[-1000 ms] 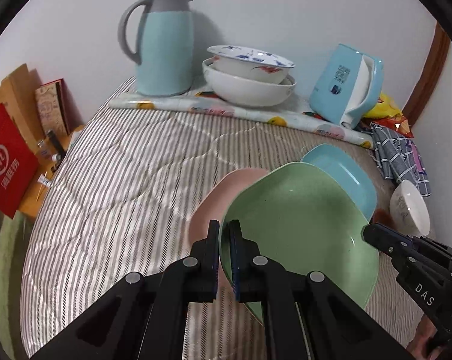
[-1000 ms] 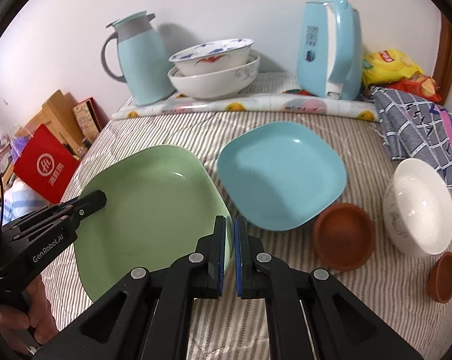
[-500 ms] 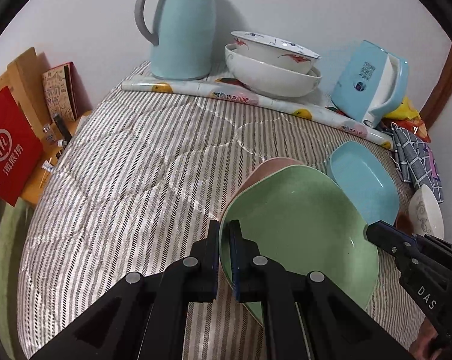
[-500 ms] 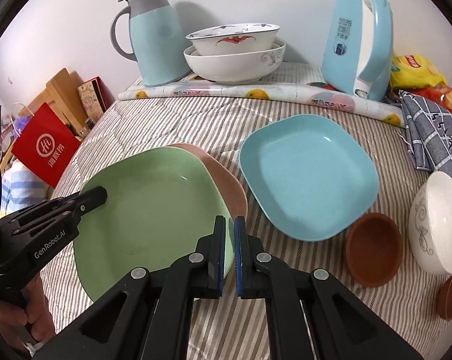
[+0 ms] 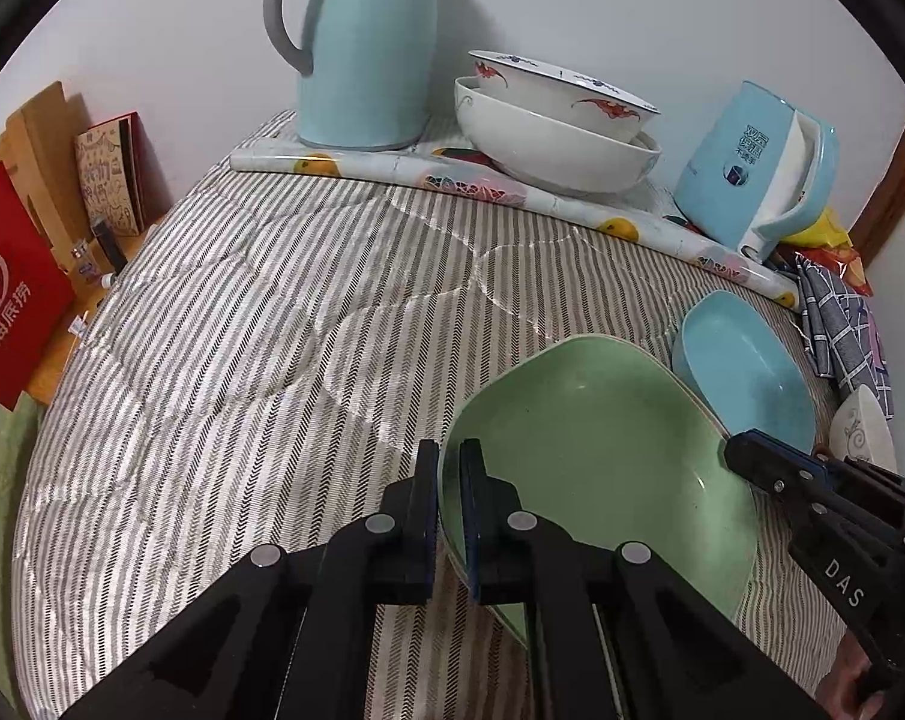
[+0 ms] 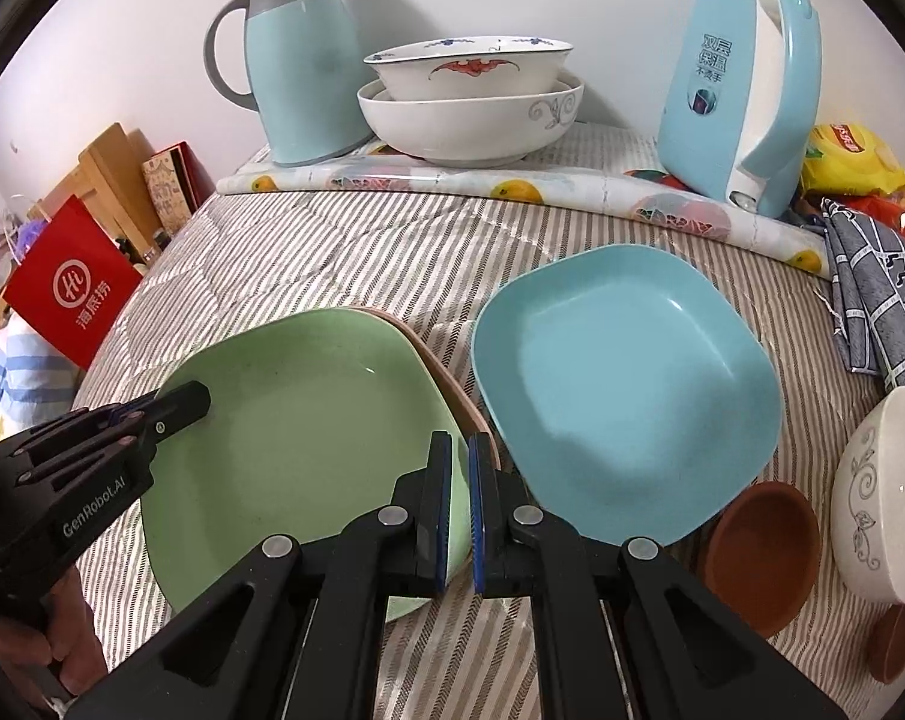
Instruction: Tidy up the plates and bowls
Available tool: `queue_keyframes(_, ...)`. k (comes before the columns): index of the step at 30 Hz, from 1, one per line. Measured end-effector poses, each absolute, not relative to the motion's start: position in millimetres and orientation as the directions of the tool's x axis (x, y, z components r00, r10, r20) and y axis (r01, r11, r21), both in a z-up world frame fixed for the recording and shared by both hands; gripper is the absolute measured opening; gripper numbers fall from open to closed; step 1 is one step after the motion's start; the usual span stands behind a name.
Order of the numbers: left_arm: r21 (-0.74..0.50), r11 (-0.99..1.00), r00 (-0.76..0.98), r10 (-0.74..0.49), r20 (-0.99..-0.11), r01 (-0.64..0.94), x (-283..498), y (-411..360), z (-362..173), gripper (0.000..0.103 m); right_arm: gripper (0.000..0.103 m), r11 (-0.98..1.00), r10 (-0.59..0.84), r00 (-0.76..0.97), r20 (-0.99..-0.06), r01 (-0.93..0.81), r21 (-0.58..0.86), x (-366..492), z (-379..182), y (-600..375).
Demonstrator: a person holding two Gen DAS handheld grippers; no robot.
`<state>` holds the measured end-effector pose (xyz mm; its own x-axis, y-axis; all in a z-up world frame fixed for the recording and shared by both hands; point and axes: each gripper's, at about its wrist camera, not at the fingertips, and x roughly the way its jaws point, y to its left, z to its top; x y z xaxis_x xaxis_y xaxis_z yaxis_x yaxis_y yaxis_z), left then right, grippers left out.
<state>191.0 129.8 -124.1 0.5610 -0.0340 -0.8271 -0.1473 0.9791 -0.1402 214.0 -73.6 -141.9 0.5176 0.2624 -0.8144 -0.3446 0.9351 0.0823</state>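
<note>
Green plate (image 6: 296,420): L & R hand-held grippers (image 5: 449,480) (image 6: 460,480) clamp opposite rims, keeping it level for stacking atop pink plate (image 6: 452,396).

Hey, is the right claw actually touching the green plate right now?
Touching. In the right wrist view, the right claw is shut on the near rim of the green plate, with the rim pinched between its two fingers.

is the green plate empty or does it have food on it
Empty: the green plate, gripped at opposite rims by both grippers, shows only its bare glazed inside.
</note>
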Motion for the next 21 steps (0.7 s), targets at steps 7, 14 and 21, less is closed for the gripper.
queue_keyframes(7, -0.135, 0.983, 0.549, -0.043, -0.835, -0.128, 189.0, 128.3, -126.0, 0.011, 0.008, 0.937, 0.271, 0.533, -0.802, -0.336, 0.094, 212.0, -139.2, -79.5)
queue_keyframes(14, -0.114, 0.981, 0.564, -0.004, -0.826, -0.16, 177.5, 133.6, -115.0, 0.043, 0.045, 0.944, 0.284, 0.566, -0.774, -0.306, 0.122, 200.4, -123.3, -101.3)
queue_keyframes(21, -0.097, 0.982, 0.588, 0.018, -0.809, -0.164, 169.2, 125.6, -92.9, 0.045, 0.054, 0.964, 0.251, 0.596, -0.763, -0.228, 0.139, 190.1, -107.6, -134.7)
